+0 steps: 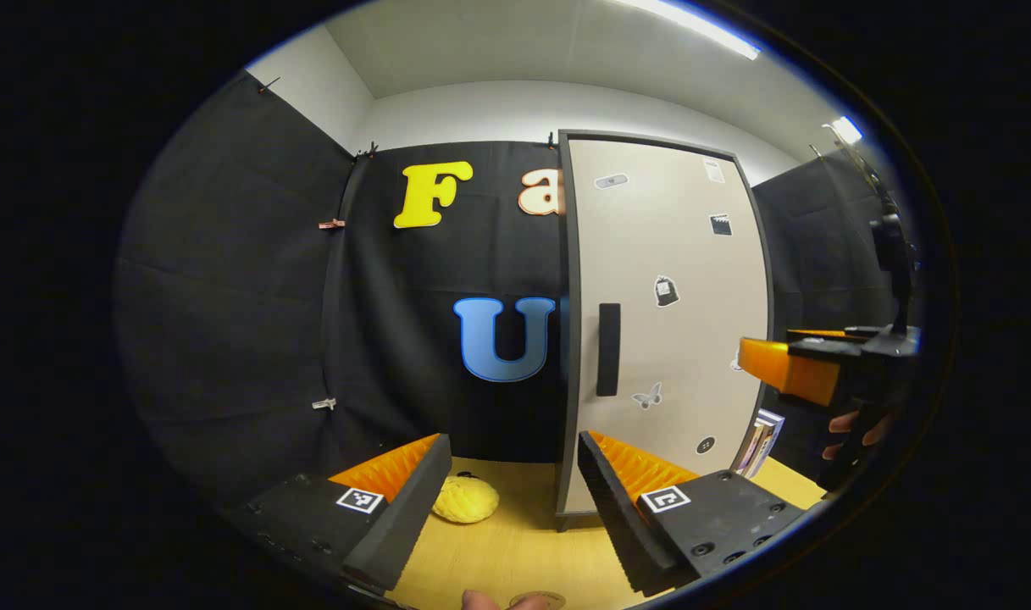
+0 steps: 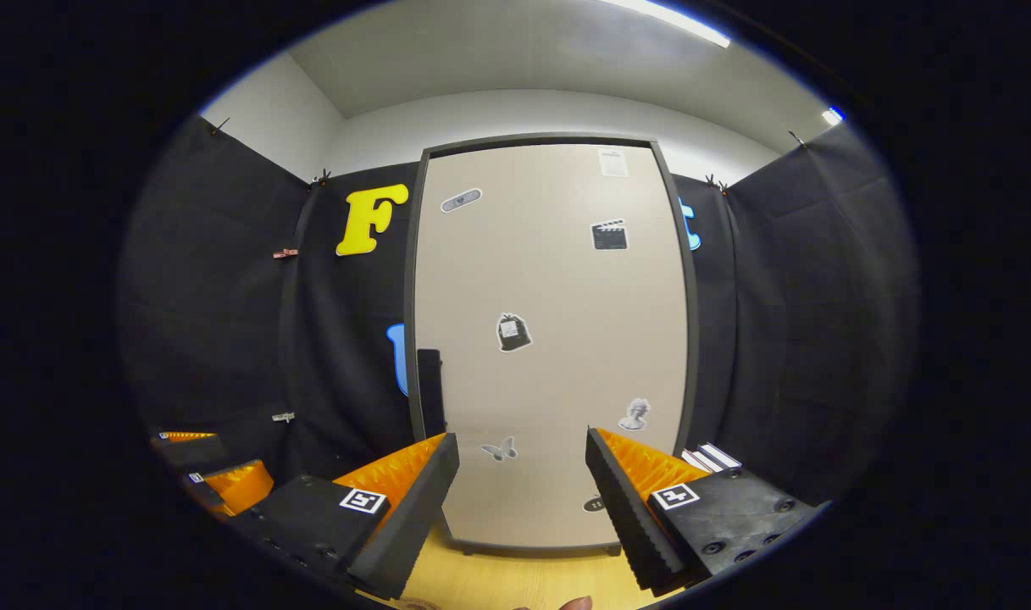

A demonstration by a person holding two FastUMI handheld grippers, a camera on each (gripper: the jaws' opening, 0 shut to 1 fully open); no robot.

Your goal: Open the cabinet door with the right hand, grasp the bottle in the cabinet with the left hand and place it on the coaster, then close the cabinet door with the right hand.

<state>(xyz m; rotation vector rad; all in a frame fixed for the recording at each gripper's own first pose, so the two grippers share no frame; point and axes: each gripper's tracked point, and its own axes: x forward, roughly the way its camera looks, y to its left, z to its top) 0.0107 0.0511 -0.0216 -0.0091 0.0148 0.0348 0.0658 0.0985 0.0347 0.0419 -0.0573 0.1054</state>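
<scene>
The cabinet door (image 2: 553, 339) is closed; the right hand-held gripper (image 2: 522, 500), jaws spread and empty, should close squarely on the black handle (image 2: 430, 390).

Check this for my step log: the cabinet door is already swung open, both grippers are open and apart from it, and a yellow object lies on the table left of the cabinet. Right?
Not quite: the cabinet door is closed, flush in its frame, as the right gripper view shows. The rest holds: the left gripper and right gripper are open and apart from it, and the yellow object lies on the table left of the cabinet.
</scene>
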